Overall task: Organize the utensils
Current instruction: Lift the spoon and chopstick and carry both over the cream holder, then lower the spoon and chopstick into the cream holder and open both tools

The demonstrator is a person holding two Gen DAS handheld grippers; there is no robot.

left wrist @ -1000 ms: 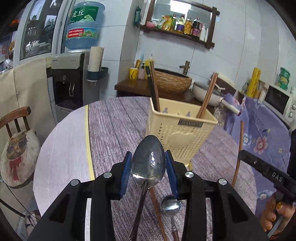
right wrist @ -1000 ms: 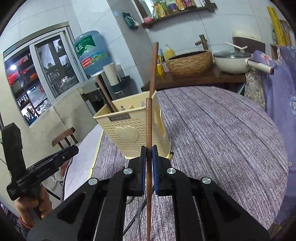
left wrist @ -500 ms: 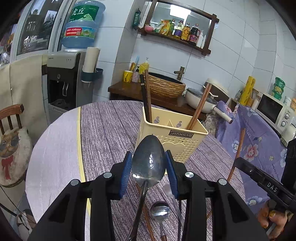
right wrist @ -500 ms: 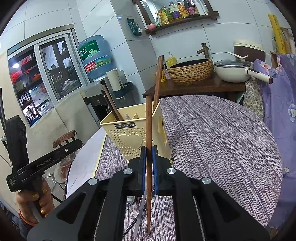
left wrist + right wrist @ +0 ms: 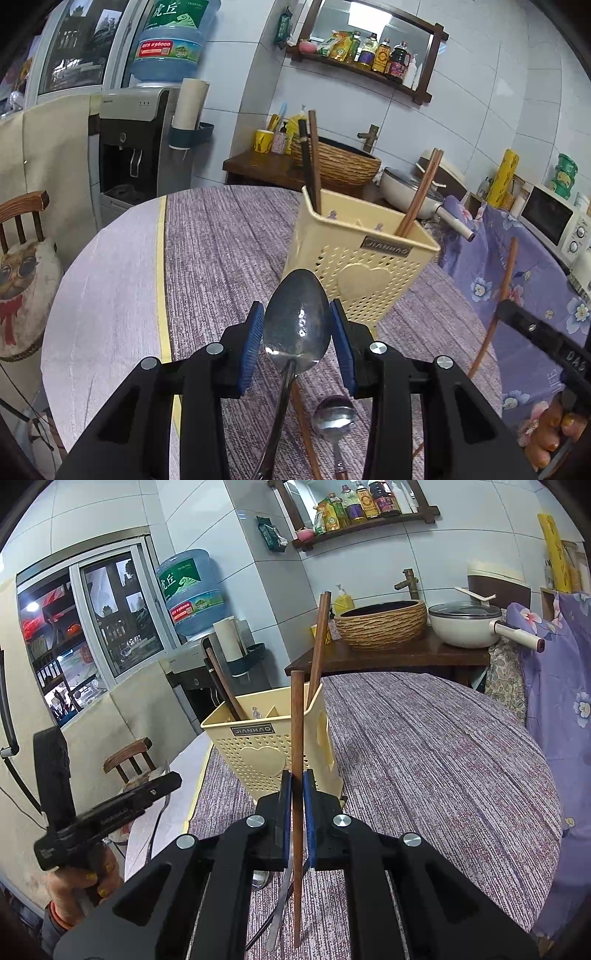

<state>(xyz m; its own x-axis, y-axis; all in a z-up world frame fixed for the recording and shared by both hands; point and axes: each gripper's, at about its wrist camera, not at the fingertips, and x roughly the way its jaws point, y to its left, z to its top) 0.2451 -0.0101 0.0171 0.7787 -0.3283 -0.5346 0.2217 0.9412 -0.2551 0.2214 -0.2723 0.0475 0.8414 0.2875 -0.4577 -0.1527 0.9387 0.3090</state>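
1. Far left: wooden chair (image 5: 22, 218), water dispenser (image 5: 136, 147) by tiled wall.
2. Left tool (image 5: 297, 343) clamped on spoon (image 5: 297, 321) w/ bowl up.
3. Centre: round tabletop (image 5: 221, 243), purple cloth; yellow utensil basket (image 5: 362, 266) w/ chopsticks.
4. Right tool (image 5: 296, 812) closed on upright chopstick (image 5: 296, 720), near basket.
5. Right: microwave (image 5: 554, 225).
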